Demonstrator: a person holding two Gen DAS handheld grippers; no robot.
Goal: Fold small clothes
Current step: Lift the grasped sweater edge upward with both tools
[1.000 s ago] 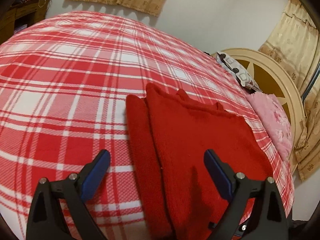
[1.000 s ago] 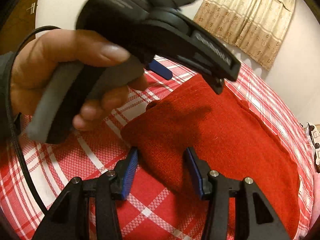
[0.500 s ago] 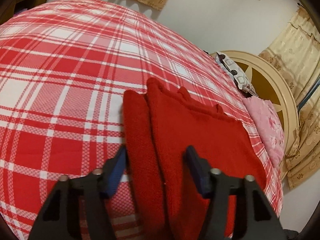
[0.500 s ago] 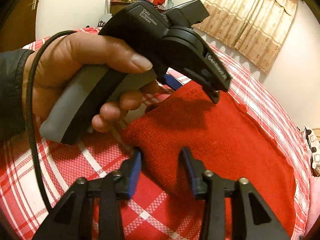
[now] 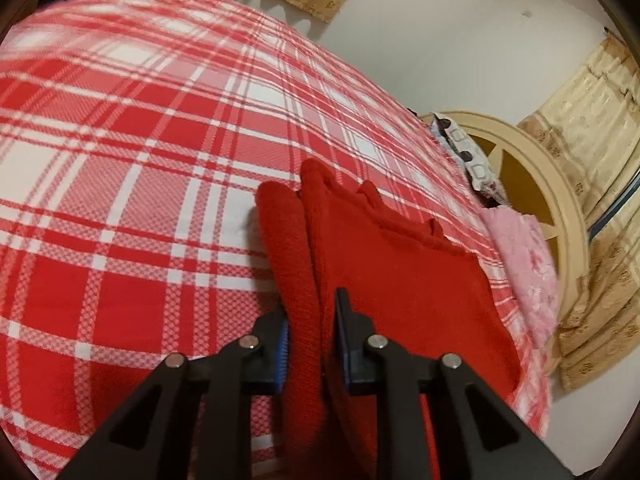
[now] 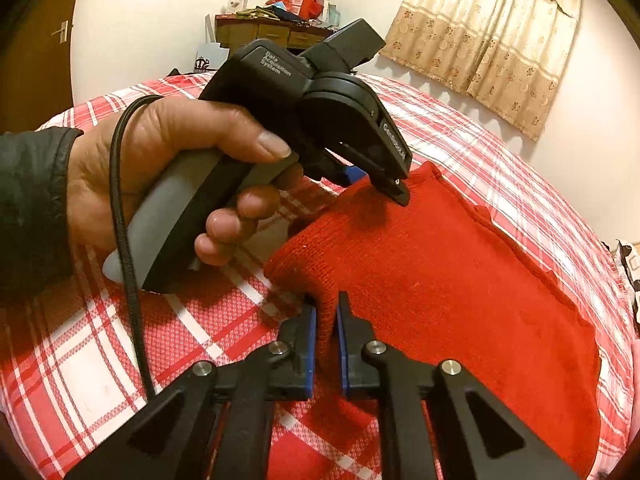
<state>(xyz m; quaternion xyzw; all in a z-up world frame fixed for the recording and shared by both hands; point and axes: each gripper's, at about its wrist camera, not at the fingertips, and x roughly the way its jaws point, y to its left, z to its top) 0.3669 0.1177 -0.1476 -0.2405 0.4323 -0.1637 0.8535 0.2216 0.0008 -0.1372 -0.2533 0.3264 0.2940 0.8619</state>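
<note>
Red knitted sweater (image 6: pixel 440 280) on red plaid bedsheet (image 5: pixel 120 200) partly folded. Left gripper (image 5: pixel 310 340) closing on side fold; right gripper (image 6: pixel 326 332) pinches near edge. Final fold pending.

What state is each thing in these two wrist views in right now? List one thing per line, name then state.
Red knitted garment: partly folded, flat on the bed, near edge pinched.
Left gripper: closing, garment's edge fold between its fingers.
Right gripper: shut on the garment's edge.
Checked bedsheet: spread flat.
Curtain: drawn closed.
Pink pillow: lying by the headboard.
</note>
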